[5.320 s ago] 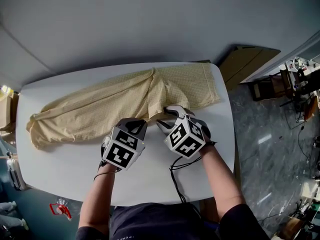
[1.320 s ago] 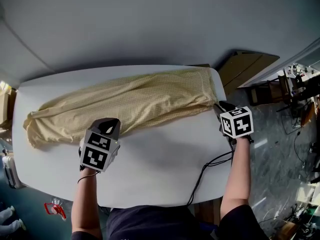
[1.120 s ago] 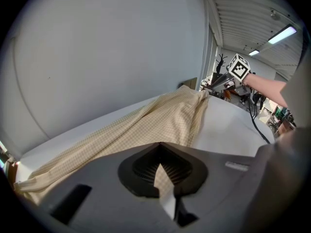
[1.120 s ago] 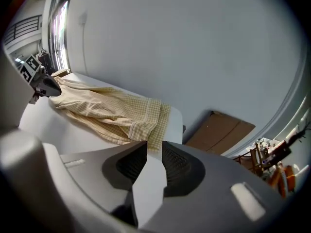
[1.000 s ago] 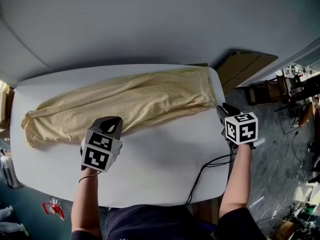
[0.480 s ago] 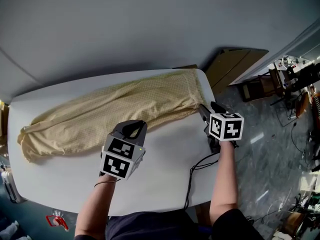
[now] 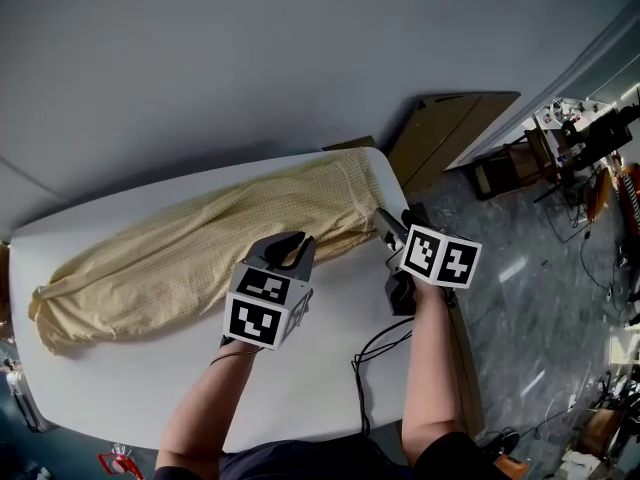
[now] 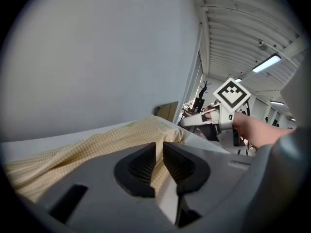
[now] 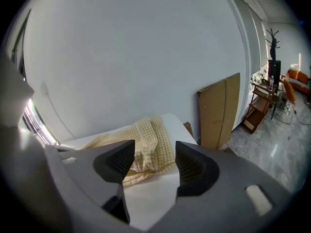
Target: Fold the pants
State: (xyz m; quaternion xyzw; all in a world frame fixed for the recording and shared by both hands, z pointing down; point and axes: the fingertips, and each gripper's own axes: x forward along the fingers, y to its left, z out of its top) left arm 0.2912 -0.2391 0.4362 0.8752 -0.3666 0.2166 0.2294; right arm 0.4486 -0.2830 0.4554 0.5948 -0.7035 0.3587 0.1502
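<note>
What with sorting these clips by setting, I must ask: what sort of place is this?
Likely a lab or workshop, not a home: a cluttered equipment rack on a marbled floor, cardboard sheet leaning on the bare wall, strip lights overhead.

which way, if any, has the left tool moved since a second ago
Yes. The left tool, jaws opening and empty, moved right along the yellow pants' near edge toward their waist end.

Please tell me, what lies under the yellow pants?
The white table; the pants lie stretched along its far side. The tabletop below the cloth is covered, so anything lying there cannot be seen.
</note>
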